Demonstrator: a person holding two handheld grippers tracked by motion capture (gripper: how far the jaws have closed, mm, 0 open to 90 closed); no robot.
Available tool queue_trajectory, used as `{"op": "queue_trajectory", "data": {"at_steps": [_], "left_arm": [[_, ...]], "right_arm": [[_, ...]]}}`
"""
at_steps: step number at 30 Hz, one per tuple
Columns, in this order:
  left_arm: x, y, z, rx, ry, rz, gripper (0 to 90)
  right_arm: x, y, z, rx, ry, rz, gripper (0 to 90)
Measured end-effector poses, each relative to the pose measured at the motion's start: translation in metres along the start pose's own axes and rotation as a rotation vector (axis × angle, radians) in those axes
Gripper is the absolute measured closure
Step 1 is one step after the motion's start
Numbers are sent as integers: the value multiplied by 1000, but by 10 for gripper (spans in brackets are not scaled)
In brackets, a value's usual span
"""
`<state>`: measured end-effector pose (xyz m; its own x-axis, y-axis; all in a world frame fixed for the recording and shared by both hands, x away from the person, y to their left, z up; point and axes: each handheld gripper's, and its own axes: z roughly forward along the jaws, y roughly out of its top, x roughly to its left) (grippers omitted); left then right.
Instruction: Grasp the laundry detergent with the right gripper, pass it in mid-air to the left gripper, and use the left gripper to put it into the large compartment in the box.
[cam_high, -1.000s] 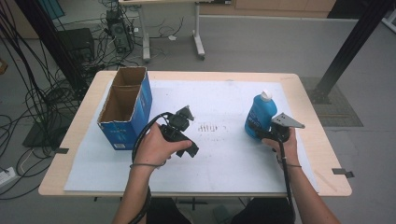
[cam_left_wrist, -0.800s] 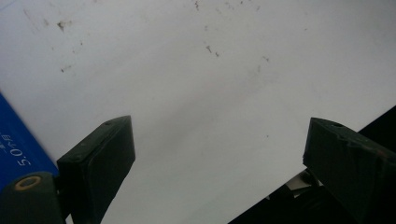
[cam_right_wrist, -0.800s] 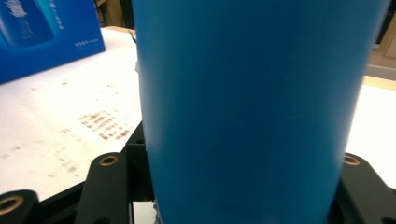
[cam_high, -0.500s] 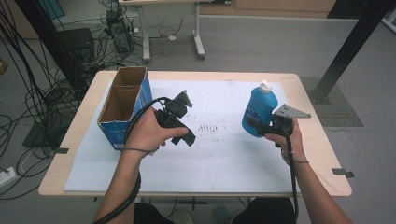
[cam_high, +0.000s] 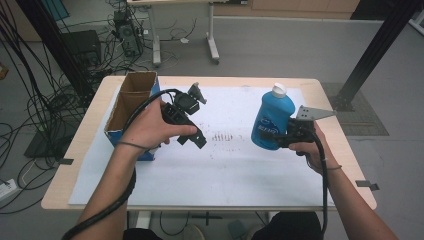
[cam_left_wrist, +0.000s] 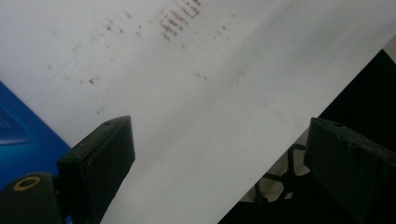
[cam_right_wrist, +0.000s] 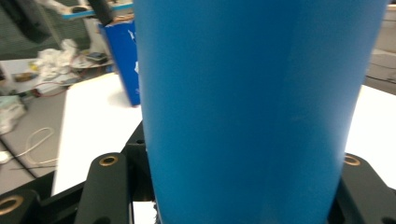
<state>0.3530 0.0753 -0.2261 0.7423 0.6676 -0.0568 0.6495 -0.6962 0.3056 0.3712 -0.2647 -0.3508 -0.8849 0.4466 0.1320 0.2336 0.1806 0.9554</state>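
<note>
In the high view the right gripper holds a blue bottle with a white cap, at about 3 o'clock from the middle of the table. Its jaws are clamped on the lower part of the bottle body, and the bottle stands upright, a little tilted, lifted above the white sheet that covers the tabletop. In the right gripper view the blue bottle is directly in front of the camera, and the two black jaws press against its sides at the bottom corners (the cap is out of this picture). The left gripper is at about 9 o'clock from the middle, held in the person's left hand above the sheet, with its cable looping over the wrist. Its jaws stand wide apart with nothing between them; in the left gripper view the two black pads are far from each other, and between them I see the white sheet with some small brown marks. An open cardboard box with blue sides stands at about 10 o'clock, just beside the left hand; whether they touch I cannot tell. The bottle and the box are well apart.
</note>
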Motion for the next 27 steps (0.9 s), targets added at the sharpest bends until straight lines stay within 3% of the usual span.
{"op": "queue_trajectory", "data": {"at_steps": [4, 7, 11, 14, 15, 17, 18, 19, 21, 23, 27], "left_arm": [[0, 5, -10, -2, -3, 47, 91], [-1, 10, -20, 8, -6, 106, 91], [-2, 15, -27, 4, -23, 143, 91], [-4, 23, -38, -2, -31, 209, 91], [-4, 23, -38, -2, -31, 209, 92], [-7, 27, -46, -14, -47, 279, 91], [-7, 27, -46, -14, -47, 279, 91], [-11, 30, -49, -13, -54, 320, 91], [-13, 31, -50, -12, -52, 338, 91], [-18, 35, -53, 1, -46, 388, 91], [-21, 40, -57, 11, -57, 419, 91]], "right_arm": [[4, 6, -1, -1, 42, -2, 423], [9, 13, -4, 9, 88, -22, 423], [14, 21, -5, 14, 136, -38, 423], [18, 27, -5, 20, 166, -50, 423], [19, 28, -5, 21, 178, -53, 423], [22, 32, -5, 26, 194, -61, 422], [23, 34, -5, 32, 202, -69, 423], [24, 35, -5, 39, 209, -78, 423], [25, 37, -5, 44, 216, -80, 423], [28, 40, -3, 50, 237, -89, 423], [34, 44, -1, 50, 271, -103, 423]]}}
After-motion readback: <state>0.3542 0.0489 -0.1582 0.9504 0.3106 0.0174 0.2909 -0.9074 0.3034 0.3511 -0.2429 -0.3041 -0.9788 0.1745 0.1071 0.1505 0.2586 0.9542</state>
